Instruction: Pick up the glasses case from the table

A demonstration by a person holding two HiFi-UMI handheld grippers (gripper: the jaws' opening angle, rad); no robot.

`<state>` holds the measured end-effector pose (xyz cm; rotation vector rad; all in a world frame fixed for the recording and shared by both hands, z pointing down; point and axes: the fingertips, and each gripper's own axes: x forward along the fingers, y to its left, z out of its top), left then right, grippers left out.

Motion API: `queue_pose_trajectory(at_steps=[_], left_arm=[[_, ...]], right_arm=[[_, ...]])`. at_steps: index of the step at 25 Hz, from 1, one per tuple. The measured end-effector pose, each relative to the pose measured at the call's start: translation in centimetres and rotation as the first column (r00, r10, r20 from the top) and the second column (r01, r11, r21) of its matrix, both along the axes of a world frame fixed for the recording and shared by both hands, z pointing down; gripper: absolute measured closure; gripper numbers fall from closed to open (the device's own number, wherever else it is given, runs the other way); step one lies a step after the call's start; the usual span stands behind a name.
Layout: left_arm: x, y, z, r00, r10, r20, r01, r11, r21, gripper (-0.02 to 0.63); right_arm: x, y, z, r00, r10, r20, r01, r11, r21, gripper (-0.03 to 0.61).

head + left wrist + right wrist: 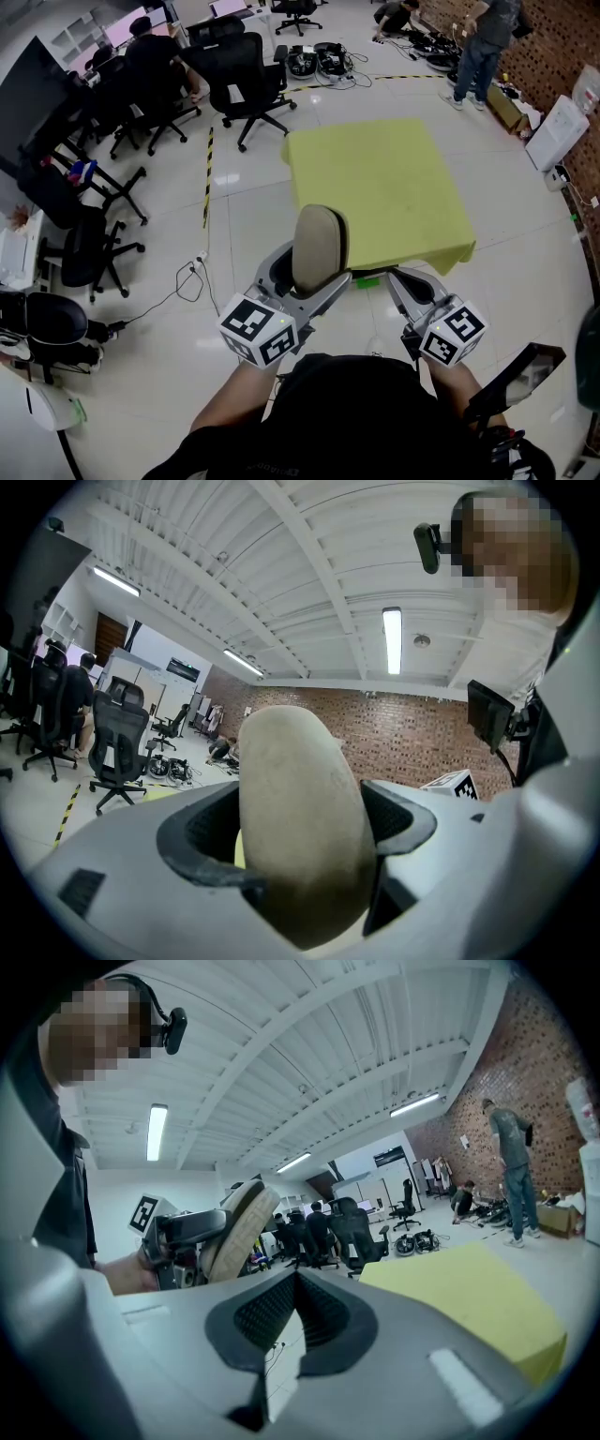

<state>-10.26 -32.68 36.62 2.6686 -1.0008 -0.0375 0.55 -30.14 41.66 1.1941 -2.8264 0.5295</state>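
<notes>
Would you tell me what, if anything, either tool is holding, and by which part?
The left tool clamps the beige oval glasses case by its lower end; its top stands free. The right tool is shut and empty.

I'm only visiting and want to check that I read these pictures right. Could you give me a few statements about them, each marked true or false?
1. The left gripper holds the glasses case. True.
2. The glasses case lies on the yellow table. False: it is held upright in the air, off the table.
3. The right gripper grips a second case. False: its jaws are together and empty.
4. A standing person is near the brick wall. True.
</notes>
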Motion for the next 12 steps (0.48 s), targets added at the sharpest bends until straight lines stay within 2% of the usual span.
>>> queue_pose_trajectory(at_steps=[12], left_arm=[[0.88,-0.17,0.11,1.0,-0.011,0.012,0.011,1.0,-0.002,0.212]], right_arm=[[0.82,-0.14,-0.19,1.0,-0.024,0.005,0.024,1.0,0.015,0.578]])
